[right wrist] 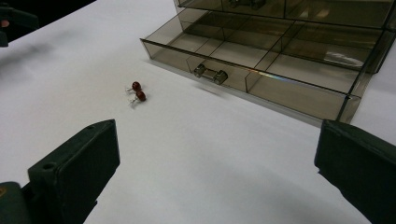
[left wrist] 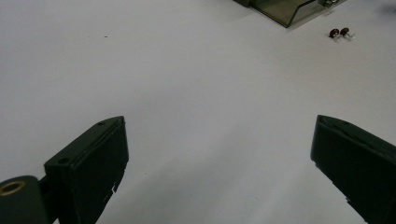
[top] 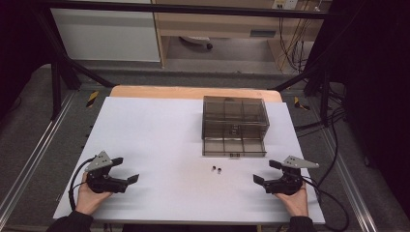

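Both claws rest spread wide and empty near the worktop's front corners.
Left claw (top: 121,170) and right claw (top: 267,171) flank two small red beads (right wrist: 137,92); beyond them the smoky drawer box (top: 235,123) has its bottom drawer (right wrist: 261,70) pulled out, toward the back right.

Dark long sleeves cover both forearms to the wrist. Each hand carries a black plastic gripper, left (top: 119,170) and right (top: 267,171), topped by a grey three-cornered plate, with blocky black fingers (left wrist: 88,165), small screw holes and a trailing black cable.
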Tool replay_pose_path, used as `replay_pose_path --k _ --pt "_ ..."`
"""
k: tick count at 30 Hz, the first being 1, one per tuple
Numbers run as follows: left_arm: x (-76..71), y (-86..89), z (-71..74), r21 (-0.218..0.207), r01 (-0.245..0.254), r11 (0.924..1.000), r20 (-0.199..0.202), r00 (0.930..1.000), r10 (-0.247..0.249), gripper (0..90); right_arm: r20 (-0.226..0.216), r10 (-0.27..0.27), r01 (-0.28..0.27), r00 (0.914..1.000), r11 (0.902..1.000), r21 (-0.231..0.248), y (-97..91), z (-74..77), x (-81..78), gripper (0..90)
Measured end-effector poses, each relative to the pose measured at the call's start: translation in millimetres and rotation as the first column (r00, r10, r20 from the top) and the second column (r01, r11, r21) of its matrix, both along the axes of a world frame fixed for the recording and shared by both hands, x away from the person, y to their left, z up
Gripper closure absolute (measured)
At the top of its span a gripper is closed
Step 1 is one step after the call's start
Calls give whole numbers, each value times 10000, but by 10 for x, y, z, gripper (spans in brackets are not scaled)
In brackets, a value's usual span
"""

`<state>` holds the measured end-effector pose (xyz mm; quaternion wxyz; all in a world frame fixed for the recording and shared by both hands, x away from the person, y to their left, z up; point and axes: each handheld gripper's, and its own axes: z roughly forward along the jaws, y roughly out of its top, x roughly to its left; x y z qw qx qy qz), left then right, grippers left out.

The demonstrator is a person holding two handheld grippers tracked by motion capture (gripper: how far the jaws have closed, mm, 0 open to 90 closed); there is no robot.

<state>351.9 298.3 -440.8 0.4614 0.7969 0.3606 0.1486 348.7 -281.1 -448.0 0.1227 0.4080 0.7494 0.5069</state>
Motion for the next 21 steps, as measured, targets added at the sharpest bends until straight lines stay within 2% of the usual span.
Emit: replay_pose_path --k 11,21 --pt "11 -44 16 46 42 10000 -13 10000 -42 41 -53 -41 41 10000 10000 -58 -9 2 -5 7" --pt "33 -158 27 172 161 9997 -111 9998 -159 40 -107 -47 45 9999 9999 -112 -8 -2 -3 7"
